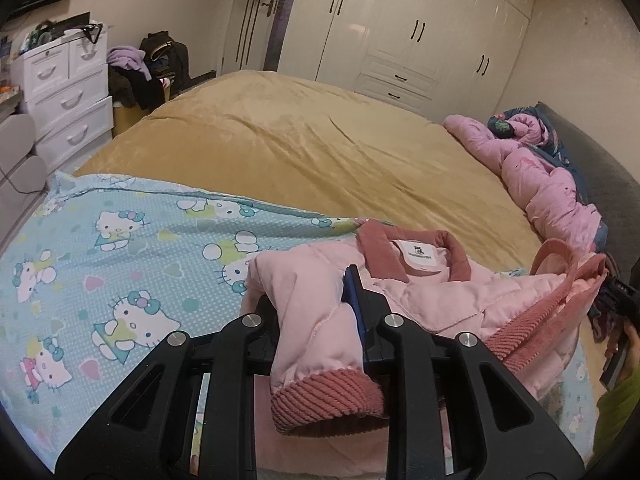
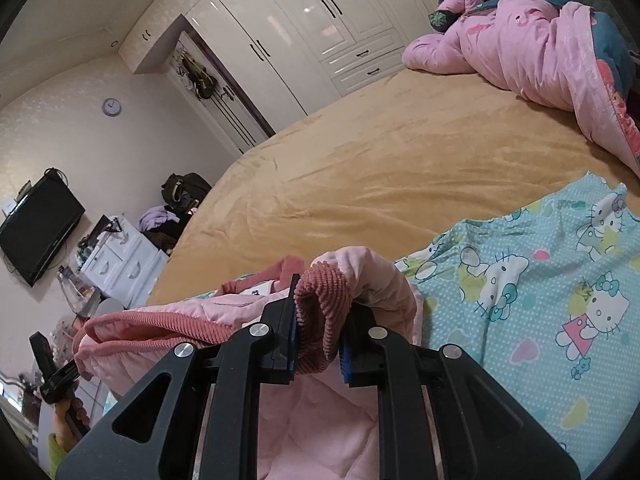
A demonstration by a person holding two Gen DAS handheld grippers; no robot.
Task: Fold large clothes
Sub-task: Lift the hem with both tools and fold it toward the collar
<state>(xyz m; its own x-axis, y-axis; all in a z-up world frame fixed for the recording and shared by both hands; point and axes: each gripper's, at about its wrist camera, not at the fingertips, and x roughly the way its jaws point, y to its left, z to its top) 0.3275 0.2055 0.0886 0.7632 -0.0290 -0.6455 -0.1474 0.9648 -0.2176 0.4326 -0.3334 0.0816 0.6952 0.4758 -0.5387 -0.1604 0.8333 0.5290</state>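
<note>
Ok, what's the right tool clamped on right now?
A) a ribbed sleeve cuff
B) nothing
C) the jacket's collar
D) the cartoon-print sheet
A: in the right wrist view the right tool is shut on a dark pink ribbed cuff of the pink jacket.

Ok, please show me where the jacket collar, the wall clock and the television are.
Jacket collar (image 1: 416, 257): left wrist view, on the label inside the collar.
Wall clock (image 2: 112, 107): right wrist view, on its face.
Television (image 2: 38, 227): right wrist view, on the dark screen.
</note>
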